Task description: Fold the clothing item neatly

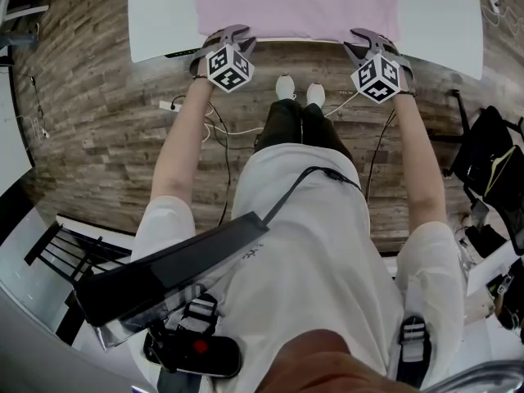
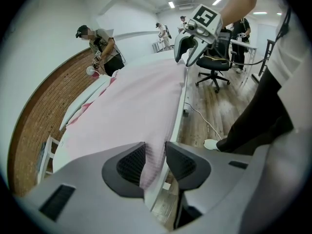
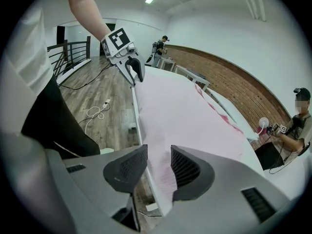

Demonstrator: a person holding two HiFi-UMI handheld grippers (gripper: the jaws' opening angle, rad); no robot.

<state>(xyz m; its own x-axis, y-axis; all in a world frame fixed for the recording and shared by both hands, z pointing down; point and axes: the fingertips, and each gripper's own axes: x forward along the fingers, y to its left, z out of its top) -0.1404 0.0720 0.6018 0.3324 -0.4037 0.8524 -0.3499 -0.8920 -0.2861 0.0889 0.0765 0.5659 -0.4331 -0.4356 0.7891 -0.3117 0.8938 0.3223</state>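
A pale pink garment [image 1: 295,6] lies spread flat on a white table [image 1: 160,23], its near hem along the table's front edge. My left gripper [image 1: 232,33] sits at the hem's left corner and my right gripper [image 1: 368,38] at its right corner. In the left gripper view the left gripper [image 2: 155,157] is open, with the garment's [image 2: 136,106] edge lying loosely between the pads. In the right gripper view the right gripper [image 3: 158,167] is likewise open astride the garment's [image 3: 180,106] hem. Each view shows the other gripper [image 2: 187,50] [image 3: 134,69] farther along the edge.
Cables and a power strip [image 1: 168,105] lie on the wood floor under the table's edge. An office chair [image 2: 214,65] stands beyond the table, a black bag [image 1: 491,154] at the right. Other people [image 2: 105,48] [image 3: 297,126] work at the far side.
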